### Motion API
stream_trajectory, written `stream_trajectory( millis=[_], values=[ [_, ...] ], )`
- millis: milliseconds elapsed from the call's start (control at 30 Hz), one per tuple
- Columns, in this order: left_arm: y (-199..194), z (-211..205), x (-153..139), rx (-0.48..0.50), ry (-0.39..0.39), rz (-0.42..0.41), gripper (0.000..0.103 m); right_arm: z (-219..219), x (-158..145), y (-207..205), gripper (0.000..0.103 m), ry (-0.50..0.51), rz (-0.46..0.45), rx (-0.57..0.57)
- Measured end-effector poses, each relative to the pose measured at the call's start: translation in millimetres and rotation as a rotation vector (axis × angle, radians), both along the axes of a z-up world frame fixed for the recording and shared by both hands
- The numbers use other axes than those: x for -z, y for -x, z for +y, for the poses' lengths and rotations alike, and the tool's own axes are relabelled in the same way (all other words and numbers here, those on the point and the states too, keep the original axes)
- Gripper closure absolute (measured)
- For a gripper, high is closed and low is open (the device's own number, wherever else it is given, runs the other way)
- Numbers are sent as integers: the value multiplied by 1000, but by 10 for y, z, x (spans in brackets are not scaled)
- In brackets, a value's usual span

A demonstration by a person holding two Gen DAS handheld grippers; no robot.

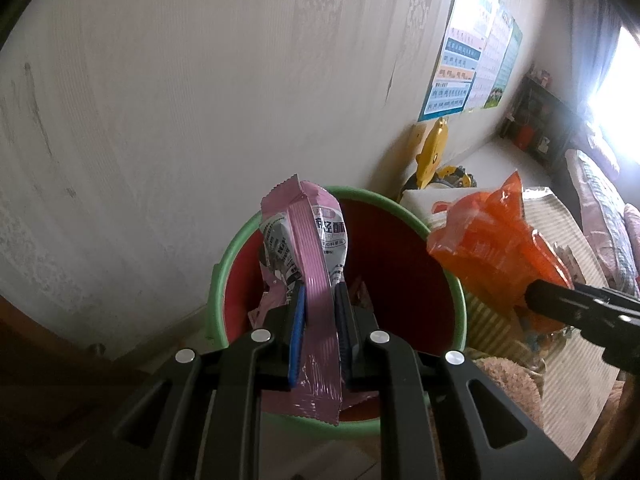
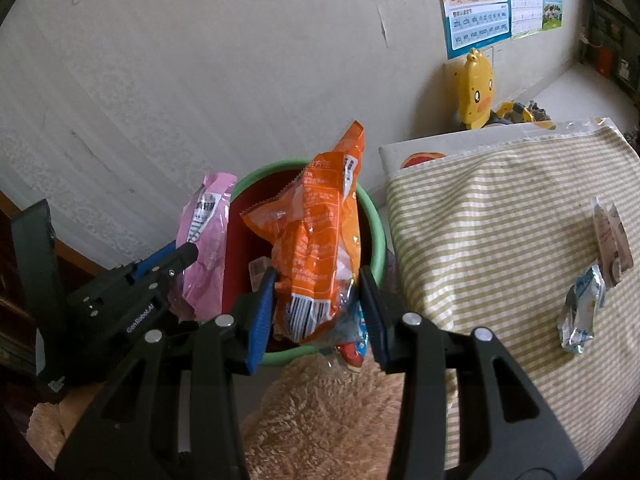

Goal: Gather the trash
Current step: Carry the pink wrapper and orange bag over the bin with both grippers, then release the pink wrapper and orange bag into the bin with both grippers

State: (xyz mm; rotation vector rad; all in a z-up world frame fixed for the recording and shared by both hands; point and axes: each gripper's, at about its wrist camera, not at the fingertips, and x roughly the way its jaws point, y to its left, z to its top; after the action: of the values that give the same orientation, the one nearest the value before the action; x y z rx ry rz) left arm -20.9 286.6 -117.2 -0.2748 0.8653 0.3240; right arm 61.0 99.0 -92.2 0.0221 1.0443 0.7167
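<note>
A green bin with a red inside (image 1: 420,232) (image 2: 372,216) stands by the wall with some wrappers in it. My left gripper (image 1: 319,294) is shut on a pink snack wrapper (image 1: 310,240) and holds it over the bin's left side; the wrapper also shows in the right wrist view (image 2: 208,232). My right gripper (image 2: 318,276) holds an orange snack bag (image 2: 316,220) over the bin, pads against its sides; the bag shows at the right in the left wrist view (image 1: 488,240). A silver-blue wrapper (image 2: 580,312) and a beige packet (image 2: 612,240) lie on the striped cloth (image 2: 500,220).
The striped cloth covers a surface right of the bin. A tan fluffy mat (image 2: 340,412) lies in front of the bin. A yellow duck toy (image 2: 476,88) leans on the wall under posters (image 2: 476,4). Dark wooden furniture (image 1: 48,360) is at the left.
</note>
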Motion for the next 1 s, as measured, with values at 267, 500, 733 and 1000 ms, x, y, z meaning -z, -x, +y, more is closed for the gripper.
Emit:
stream_trajectory(
  millis=[267, 500, 733, 1000],
  values=[
    [-71, -3, 49, 7, 5, 18, 89, -2, -4, 4, 62, 2, -3, -1],
    [-92, 10, 112, 3, 7, 31, 88, 4, 1, -13, 62, 7, -5, 0],
    [-100, 50, 199, -10, 27, 49, 76, 55, 1, -60, 62, 12, -10, -5],
    [-60, 98, 232, -36, 33, 52, 54, 135, -2, -97, 53, -3, -19, -18]
  ],
)
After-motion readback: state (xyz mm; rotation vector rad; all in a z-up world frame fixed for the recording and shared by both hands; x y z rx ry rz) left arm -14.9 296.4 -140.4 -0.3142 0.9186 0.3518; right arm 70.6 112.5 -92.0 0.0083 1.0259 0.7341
